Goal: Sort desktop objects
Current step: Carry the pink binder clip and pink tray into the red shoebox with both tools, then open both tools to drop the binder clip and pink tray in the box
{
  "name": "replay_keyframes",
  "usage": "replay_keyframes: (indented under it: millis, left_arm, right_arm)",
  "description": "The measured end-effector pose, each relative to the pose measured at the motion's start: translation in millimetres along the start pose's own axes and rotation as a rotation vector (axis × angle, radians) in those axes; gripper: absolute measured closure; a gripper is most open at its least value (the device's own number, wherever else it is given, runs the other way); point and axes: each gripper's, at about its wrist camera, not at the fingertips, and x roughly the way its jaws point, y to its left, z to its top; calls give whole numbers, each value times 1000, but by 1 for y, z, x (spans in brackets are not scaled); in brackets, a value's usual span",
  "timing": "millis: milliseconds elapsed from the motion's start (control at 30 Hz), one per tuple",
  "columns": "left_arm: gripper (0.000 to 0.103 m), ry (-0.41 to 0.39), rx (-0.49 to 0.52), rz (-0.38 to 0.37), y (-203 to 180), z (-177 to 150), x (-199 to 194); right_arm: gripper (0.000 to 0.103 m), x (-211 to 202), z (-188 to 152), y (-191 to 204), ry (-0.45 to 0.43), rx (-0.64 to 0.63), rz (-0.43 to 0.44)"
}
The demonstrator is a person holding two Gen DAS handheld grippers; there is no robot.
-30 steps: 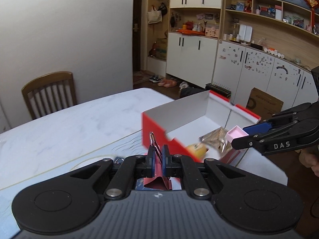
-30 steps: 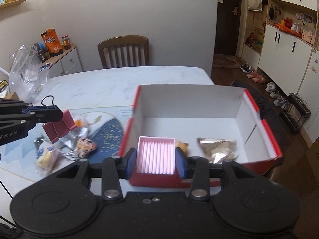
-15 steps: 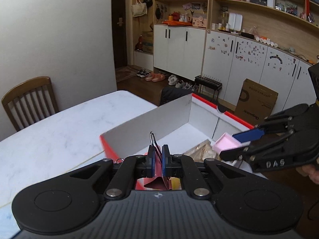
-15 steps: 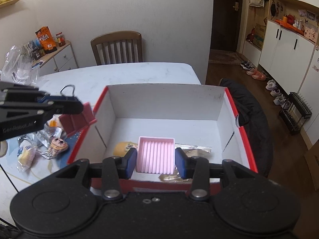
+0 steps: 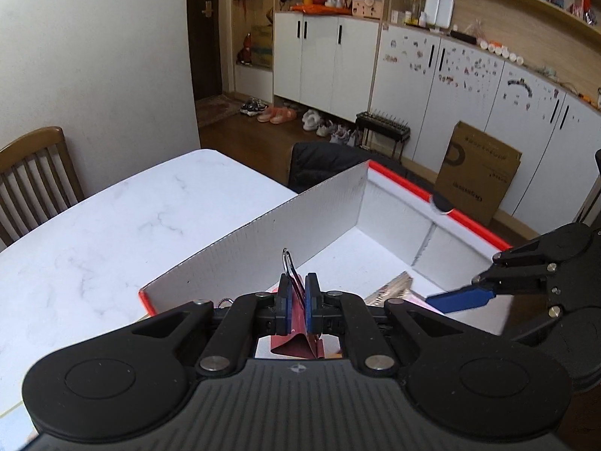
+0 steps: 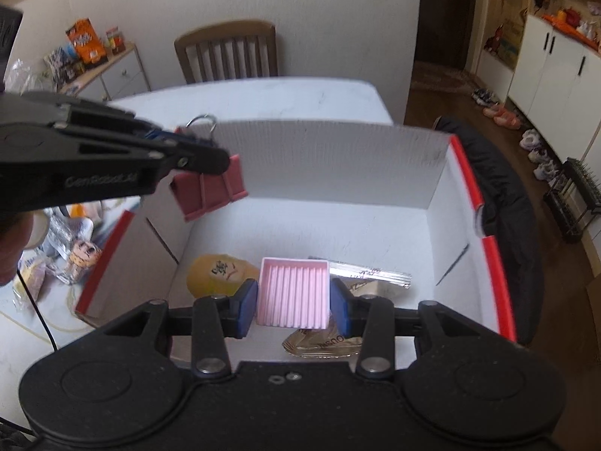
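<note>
Right tongs point(image 6: 294, 306) sit low inside the box point(image 6: 326, 158), their blue pads either side of the pink ribbed tray point(image 6: 293, 291). There looks to be a sliver of daylight at each pad, so I can't tell whether they grip it or have just let go. The tray is near the front wall, over a gold foil packet point(image 6: 323, 344), with a silver foil packet point(image 6: 370, 273) touching its right edge and a yellow face toy point(image 6: 219, 276) just to its left on the box floor.

Left tongs point(image 5: 296, 300) are clamped on the wire handle of the red binder clip point(image 6: 208, 186), and the clip hangs above the box's left wall, toward the far left corner.

My read: both are at the drop. For the tray, open wide and lift straight up, so the pads don't drag it onto the foil and tip it. For the clip, carry it a little further in past the red rim before letting go; released where it hangs, it could strike the wall and fall outside. The bare floor at the far side is the safer landing.

Out on the surface point(image 6: 263, 94), beyond the box's left wall, a small figure toy point(image 6: 84, 253) and clear wrapped packets point(image 6: 62, 227) lie in a heap, not yet sorted.
</note>
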Motion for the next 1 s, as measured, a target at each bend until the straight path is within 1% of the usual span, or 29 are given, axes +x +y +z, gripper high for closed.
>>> replay_keyframes:
  millis: [100, 267, 400, 467, 567, 700, 800, 867, 900, 933, 1000]
  left_arm:
    - [98, 39, -3, -5, 1, 1, 18]
    - [98, 116, 25, -17, 1, -1, 44]
    - [98, 183, 10, -28, 5, -4, 59]
    - [98, 216, -2, -37, 7, -7, 66]
    - [98, 240, -18, -54, 8, -8, 70]
    - [98, 271, -12, -56, 7, -8, 74]
    - [98, 302, 9, -56, 4, -11, 79]
    - [98, 306, 12, -49, 4, -13, 79]
    - [98, 305, 7, -50, 5, -13, 78]
    - [98, 303, 3, -46, 5, -12, 78]
    - [97, 296, -2, -32, 6, -11, 75]
  right_arm:
    - [63, 14, 3, -6, 54, 6, 11]
    - [63, 31, 6, -7, 119, -10, 15]
    - [63, 40, 7, -10, 164, -4, 19]
    - [63, 42, 8, -8, 174, -16, 22]
    - [63, 43, 7, -8, 184, -22, 28]
    - [63, 46, 9, -8, 191, -26, 34]
    - [62, 46, 8, -9, 190, -23, 40]
    - [60, 45, 7, -11, 188, -20, 44]
    - [57, 45, 8, -11, 187, -18, 47]
    - [51, 45, 8, -12, 186, -16, 52]
    - [47, 42, 7, -13, 176, -14, 57]
